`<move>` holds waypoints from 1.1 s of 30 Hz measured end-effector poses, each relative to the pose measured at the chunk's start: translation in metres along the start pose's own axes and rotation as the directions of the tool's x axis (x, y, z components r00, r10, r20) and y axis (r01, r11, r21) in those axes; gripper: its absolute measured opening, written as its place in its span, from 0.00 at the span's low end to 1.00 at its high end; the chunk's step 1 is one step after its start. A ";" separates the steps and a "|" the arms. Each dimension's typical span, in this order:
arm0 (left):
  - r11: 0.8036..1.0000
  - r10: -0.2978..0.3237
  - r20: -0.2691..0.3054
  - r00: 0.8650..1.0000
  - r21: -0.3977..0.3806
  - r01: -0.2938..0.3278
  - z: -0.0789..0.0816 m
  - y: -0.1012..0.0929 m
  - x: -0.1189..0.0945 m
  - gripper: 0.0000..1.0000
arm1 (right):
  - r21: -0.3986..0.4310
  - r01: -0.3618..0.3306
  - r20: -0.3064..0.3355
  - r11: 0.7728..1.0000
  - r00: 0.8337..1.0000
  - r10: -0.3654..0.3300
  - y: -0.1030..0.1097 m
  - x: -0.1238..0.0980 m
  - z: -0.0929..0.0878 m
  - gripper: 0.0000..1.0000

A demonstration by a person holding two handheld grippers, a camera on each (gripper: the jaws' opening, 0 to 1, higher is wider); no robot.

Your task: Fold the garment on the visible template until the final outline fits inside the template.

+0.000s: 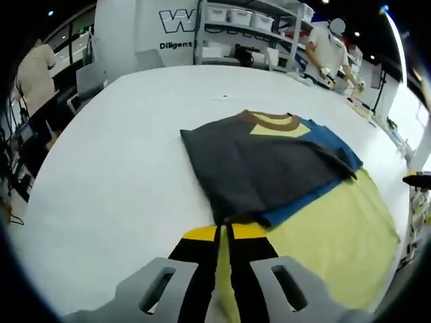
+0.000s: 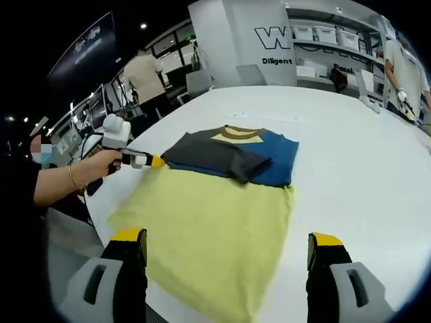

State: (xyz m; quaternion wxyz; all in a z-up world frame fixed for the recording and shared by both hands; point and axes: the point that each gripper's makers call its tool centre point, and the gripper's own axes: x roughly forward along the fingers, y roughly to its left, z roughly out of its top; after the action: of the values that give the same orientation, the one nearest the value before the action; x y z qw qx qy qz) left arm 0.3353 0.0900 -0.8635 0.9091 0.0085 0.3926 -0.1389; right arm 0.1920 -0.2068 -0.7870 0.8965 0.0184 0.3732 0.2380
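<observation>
In the left gripper view, the left gripper (image 1: 224, 232) rises from the bottom with its two yellow-tipped jaws pressed together, pinching the near edge of the garment (image 1: 269, 165) just ahead of them. The garment is a T-shirt with a dark grey folded panel, a blue part showing along its far right side and a brown collar at the far end. It lies on the yellow template (image 1: 337, 235), which spreads out to the right of the jaws. Both rest on a white table (image 1: 108, 175). Beyond the table stand shelves with bins (image 1: 249, 27), and a person (image 1: 333, 50) stands at the far right.

In the right gripper view, the right gripper (image 2: 226, 247) has its jaws spread wide apart, holding nothing, and the yellow template (image 2: 215, 229) lies between and ahead of them. The garment (image 2: 232, 155) sits at the template's far end. From the left, a hand (image 2: 101, 165) holds the left gripper (image 2: 156, 161), whose yellow tip meets the garment's left edge.
</observation>
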 end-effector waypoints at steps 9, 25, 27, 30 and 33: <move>1.000 -0.002 0.005 1.000 0.029 0.001 -0.001 0.004 -0.002 0.10 | 0.003 0.003 -0.009 1.000 1.000 -0.003 0.003 0.000 -0.003 0.99; 0.999 -0.049 0.057 0.997 0.006 0.048 0.007 -0.004 -0.013 0.43 | -0.012 0.004 -0.005 1.000 1.000 -0.004 0.009 0.001 0.000 0.99; 0.999 -0.049 0.070 0.996 0.014 0.048 0.010 -0.006 -0.015 0.51 | -0.015 0.004 -0.005 1.000 1.000 -0.004 0.009 0.001 0.000 0.99; 0.999 -0.048 0.081 0.995 0.019 0.047 0.012 -0.008 -0.017 0.63 | -0.016 0.001 -0.006 1.000 1.000 -0.001 0.011 0.001 0.000 0.99; 0.999 -0.045 0.078 0.996 0.021 0.043 0.010 -0.010 -0.019 0.73 | -0.017 -0.001 -0.006 1.000 1.000 0.001 0.012 0.001 0.000 0.99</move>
State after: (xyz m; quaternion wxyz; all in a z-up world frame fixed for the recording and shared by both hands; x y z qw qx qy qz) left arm 0.3277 0.0842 -0.8418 0.9205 0.0030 0.3552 -0.1629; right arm 0.1876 -0.1959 -0.7856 0.8955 0.0104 0.3738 0.2415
